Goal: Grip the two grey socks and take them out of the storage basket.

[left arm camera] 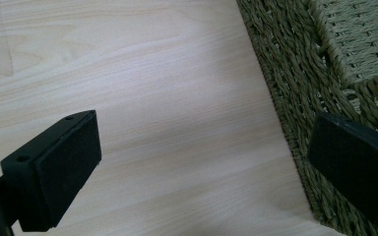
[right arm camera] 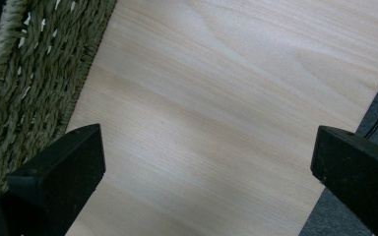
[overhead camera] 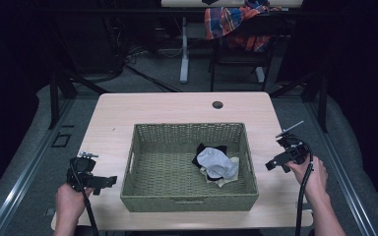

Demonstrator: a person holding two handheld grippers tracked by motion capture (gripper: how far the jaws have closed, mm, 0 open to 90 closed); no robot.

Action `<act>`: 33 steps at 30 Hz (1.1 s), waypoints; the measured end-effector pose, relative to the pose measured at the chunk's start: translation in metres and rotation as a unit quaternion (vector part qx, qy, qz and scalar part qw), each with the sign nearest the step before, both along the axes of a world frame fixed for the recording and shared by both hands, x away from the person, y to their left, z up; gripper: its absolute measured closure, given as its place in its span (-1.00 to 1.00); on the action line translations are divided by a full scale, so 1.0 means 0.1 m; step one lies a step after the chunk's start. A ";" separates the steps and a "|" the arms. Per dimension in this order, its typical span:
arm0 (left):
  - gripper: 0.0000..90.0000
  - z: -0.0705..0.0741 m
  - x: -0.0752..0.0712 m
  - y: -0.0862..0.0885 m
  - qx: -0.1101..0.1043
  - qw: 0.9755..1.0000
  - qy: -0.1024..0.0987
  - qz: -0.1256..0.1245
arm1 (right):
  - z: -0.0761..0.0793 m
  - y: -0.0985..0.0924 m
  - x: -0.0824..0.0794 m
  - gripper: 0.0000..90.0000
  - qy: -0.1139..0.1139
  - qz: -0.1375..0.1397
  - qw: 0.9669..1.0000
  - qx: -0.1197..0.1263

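Two open grippers flanking basket (overhead camera: pixel 187 201).

bare forearms; black grippers (overhead camera: pixel 86 178), black cables, rectangular fingers (left arm camera: pixel 61 169).

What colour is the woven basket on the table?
The basket is olive green, woven from twisted cord; the left gripper view shows the weave best.

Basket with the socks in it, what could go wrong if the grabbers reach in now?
The socks lie bunched in one pile, so one grab might lift several together. The basket has tall woven walls, and the left gripper is already close to its side, so it might bump or shove it. The right gripper trails a cable that could snag the rim.
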State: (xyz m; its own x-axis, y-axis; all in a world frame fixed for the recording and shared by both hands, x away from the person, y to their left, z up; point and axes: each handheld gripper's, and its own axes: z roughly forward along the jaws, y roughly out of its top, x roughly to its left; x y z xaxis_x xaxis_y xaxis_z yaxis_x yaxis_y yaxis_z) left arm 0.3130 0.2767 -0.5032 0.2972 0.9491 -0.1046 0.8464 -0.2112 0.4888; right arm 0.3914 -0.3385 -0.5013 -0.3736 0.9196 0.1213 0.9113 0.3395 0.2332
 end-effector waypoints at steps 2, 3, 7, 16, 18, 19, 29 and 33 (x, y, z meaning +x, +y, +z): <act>-1.00 0.00 0.00 0.00 0.000 1.000 0.000 -0.002 | 0.01 0.00 -0.01 -1.00 -0.001 -0.001 1.000 -0.001; -1.00 0.00 0.00 0.00 -0.001 1.000 -0.002 -0.001 | 0.01 0.00 -0.01 -1.00 0.000 0.001 1.000 0.008; -1.00 0.00 0.00 -0.01 0.000 1.000 0.000 -0.005 | 0.04 0.00 -0.03 -1.00 -0.004 -0.002 1.000 0.006; -1.00 0.01 0.00 0.01 0.000 1.000 -0.002 0.000 | 0.14 -0.03 -0.04 -1.00 -0.007 0.009 1.000 0.025; -1.00 0.02 -0.01 0.02 0.002 1.000 -0.002 0.000 | 0.18 -0.03 -0.05 -1.00 -0.011 0.011 0.999 0.034; -1.00 0.02 -0.01 0.02 0.002 1.000 -0.002 0.000 | 0.18 -0.03 -0.05 -1.00 -0.011 0.011 0.999 0.034; -1.00 0.02 -0.01 0.03 -0.002 1.000 -0.004 0.002 | 0.44 0.10 -0.09 -1.00 -0.032 0.031 0.997 0.061; -1.00 0.02 -0.01 0.03 -0.002 1.000 -0.004 0.003 | 0.55 0.15 -0.09 -1.00 -0.038 0.045 0.996 0.061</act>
State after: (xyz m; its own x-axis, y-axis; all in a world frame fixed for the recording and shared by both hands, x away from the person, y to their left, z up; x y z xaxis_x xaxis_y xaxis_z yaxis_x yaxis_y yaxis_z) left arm 0.3124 0.2797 -0.5011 0.2931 0.9503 -0.1051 0.8431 -0.2051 0.4971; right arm 0.3829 -0.3233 -0.4465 -0.4666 0.8621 0.1975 0.8562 0.3843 0.3453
